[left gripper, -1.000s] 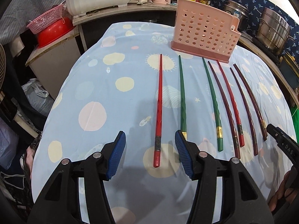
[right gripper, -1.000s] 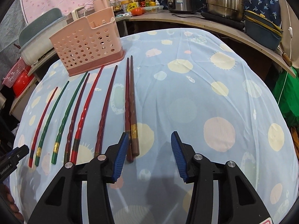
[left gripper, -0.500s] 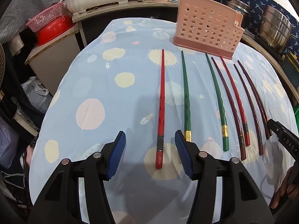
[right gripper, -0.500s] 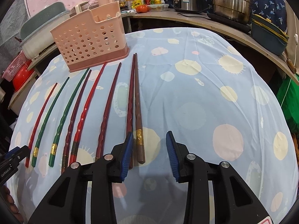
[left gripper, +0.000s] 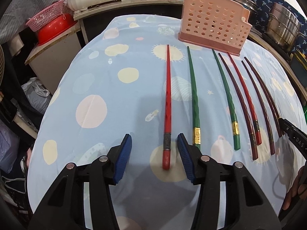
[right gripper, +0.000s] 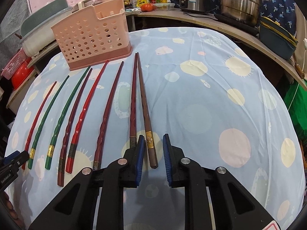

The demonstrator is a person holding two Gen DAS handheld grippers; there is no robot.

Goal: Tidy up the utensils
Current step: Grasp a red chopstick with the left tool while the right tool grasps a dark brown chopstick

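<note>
Several chopsticks lie in a row on the spotted blue cloth, tips toward a pink perforated holder [left gripper: 213,25] [right gripper: 92,38]. The leftmost, a red chopstick [left gripper: 167,103], has its thick end between the blue pads of my left gripper [left gripper: 154,140]. Those jaws are closing and a gap shows on both sides of the stick. My right gripper [right gripper: 153,140] straddles the thick end of the rightmost, a brown chopstick [right gripper: 145,113] with a gold band. Its jaws are closing too, and the pads stand just clear of the stick. A dark red chopstick [right gripper: 132,103] runs behind the left finger.
Two green chopsticks [left gripper: 194,95] and more red and dark red ones fill the row between. Steel pots [right gripper: 238,0] and bottles stand on the counter behind. A red basin [left gripper: 51,30] and a white tub sit back left. The cloth drops off at both sides.
The right jaws have narrowed a lot and now frame the brown chopstick's end. The left jaws have narrowed slightly around the red one. Both views have edged a little forward.
</note>
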